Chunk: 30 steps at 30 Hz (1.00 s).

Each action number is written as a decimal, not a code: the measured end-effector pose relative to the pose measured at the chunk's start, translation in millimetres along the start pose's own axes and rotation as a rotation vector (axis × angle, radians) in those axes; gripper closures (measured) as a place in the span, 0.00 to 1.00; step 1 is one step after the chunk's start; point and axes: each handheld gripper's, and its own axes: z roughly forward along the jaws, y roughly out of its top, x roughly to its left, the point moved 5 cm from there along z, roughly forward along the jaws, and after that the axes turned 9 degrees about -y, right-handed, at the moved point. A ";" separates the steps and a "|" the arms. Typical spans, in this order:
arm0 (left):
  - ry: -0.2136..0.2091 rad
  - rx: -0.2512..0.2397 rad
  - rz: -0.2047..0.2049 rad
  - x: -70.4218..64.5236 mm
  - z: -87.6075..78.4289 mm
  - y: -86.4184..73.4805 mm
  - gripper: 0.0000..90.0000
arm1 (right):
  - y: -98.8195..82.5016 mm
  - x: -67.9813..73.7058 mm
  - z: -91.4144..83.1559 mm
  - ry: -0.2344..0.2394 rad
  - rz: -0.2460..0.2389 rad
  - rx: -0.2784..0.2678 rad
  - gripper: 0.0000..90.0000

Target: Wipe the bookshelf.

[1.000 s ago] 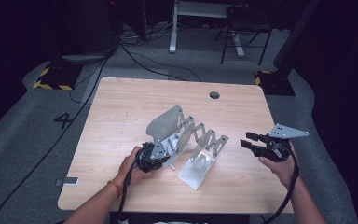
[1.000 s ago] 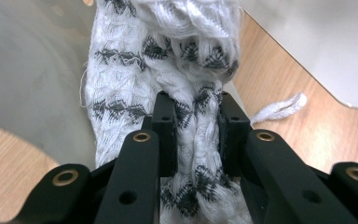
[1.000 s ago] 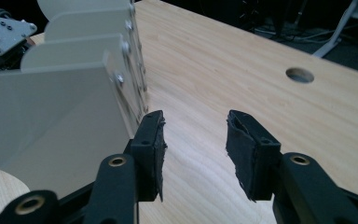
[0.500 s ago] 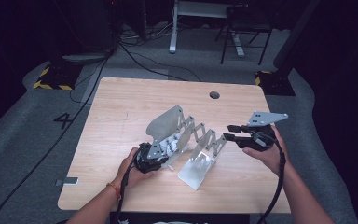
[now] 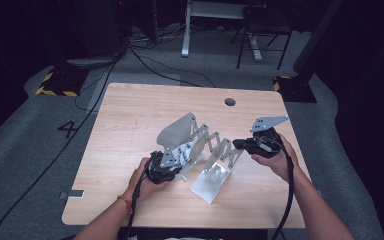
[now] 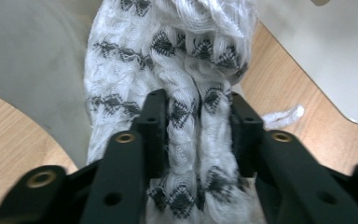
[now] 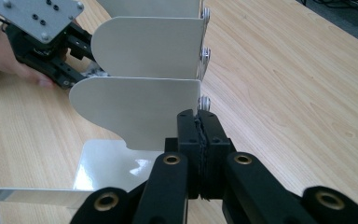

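At table centre stood the folding metal rack (image 5: 207, 150). My left gripper (image 5: 162, 167) held the patterned white cloth (image 6: 186, 70) clamped beside its near plates. My right gripper (image 7: 200, 133), having just closed, pinched the rack's end plate edge. Next, I judged: steady the rack and feed the cloth between plates.

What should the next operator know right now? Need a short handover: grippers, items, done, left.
Left gripper: jaws clamped on the white-and-grey knitted cloth, low on the table beside the rack.
Right gripper: jaws have just been closing and are shut, pads together at the near edge of a plate of the folding metal rack; whether they pinch the plate itself is unclear.
Rack: stretched out mid-table, its plates fanned, the cloth bunched at its left end between the plates.
Done: both grips taken.
Left: probably steady the rack with the right and work the cloth with the left; the cloth is not spread out yet.
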 end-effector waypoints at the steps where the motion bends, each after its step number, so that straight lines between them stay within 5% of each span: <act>1: 0.002 0.007 0.007 0.8 -0.4 0.4 0.80 | -0.3 -0.1 0.0 0.003 0.008 -0.003 0.99; 5: 0.016 0.005 0.027 0.9 -3.9 1.5 0.86 | -0.9 3.3 -0.5 -0.001 0.022 -0.012 1.00; 13: -0.010 -0.278 0.099 -20.4 -58.6 32.8 0.88 | -2.0 7.6 -0.9 0.003 0.010 -0.039 1.00; 21: -0.092 -0.469 0.158 -50.8 -92.0 67.9 0.88 | -0.2 10.9 0.2 -0.016 0.001 -0.035 1.00; 25: -0.152 -0.483 0.201 -63.6 -88.5 81.9 0.88 | 1.3 12.1 1.6 -0.019 -0.005 -0.034 1.00; 30: -0.163 -0.422 0.158 -54.4 -64.4 80.0 0.88 | 3.4 15.2 3.2 -0.015 -0.016 -0.029 1.00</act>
